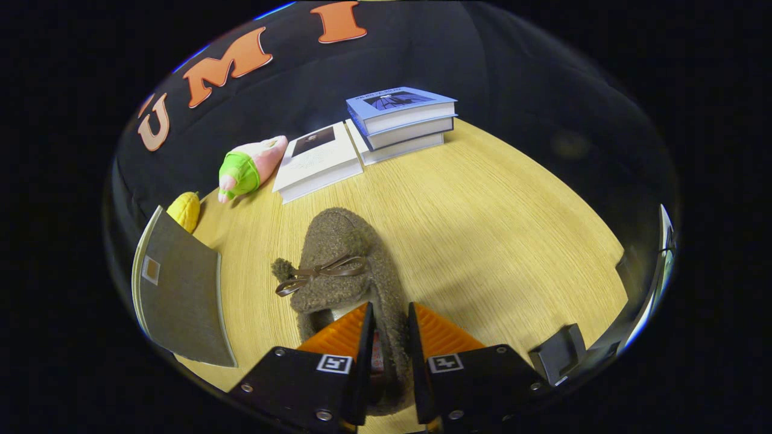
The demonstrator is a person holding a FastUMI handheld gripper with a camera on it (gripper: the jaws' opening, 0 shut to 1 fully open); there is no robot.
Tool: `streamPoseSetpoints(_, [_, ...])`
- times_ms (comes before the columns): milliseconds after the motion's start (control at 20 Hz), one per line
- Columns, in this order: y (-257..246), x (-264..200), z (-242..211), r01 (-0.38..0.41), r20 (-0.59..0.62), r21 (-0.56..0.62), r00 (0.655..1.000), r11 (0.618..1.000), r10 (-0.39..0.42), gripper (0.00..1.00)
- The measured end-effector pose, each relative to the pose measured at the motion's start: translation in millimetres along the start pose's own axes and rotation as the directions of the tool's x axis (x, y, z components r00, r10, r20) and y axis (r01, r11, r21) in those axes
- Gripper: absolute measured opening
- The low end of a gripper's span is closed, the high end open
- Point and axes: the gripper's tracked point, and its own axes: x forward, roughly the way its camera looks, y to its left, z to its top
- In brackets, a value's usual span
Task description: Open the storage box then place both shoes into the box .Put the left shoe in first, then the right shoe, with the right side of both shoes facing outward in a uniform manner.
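A fuzzy brown shoe (341, 259) with a thin brown bow lies on the wooden table (482, 229), its toe pointing away from me. My gripper (391, 313) is shut on the shoe's side wall by the opening: one finger sits inside the shoe, the other outside it. Left of the shoe stands the grey flap of the storage box (178, 289), swung open, with a pale rim.
Beyond the shoe lie a white book (316, 163) and a stack of blue-and-white books (401, 120). A pink and green plush toy (247, 169) and a yellow plush (184, 210) sit at the far left. A dark bracket (558, 349) stands right of the fingers.
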Motion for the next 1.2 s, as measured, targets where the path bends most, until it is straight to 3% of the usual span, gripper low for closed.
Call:
streamPoseSetpoints(50, [-1, 0, 2, 0.006, 0.005, 0.016, 1.0, 1.0, -0.006, 0.14])
streamPoseSetpoints(150, [1, -5, 0, 0.011, -0.009, 0.035, 1.0, 0.999, -0.011, 0.03])
streamPoseSetpoints(300, [-1, -17, 11, 0.043, 0.011, 0.012, 0.999, 0.999, -0.043, 0.01])
streamPoseSetpoints(700, [56, -69, 71, -0.023, 0.079, 0.067, 0.997, 0.997, 0.018, 0.01])
streamPoseSetpoints(950, [145, -105, 106, -0.149, 0.131, 0.034, 0.981, 0.988, 0.144, 0.01])
streamPoseSetpoints(1200, [248, -136, 110, -0.295, 0.127, -0.05, 0.946, 0.954, 0.3, 0.01])
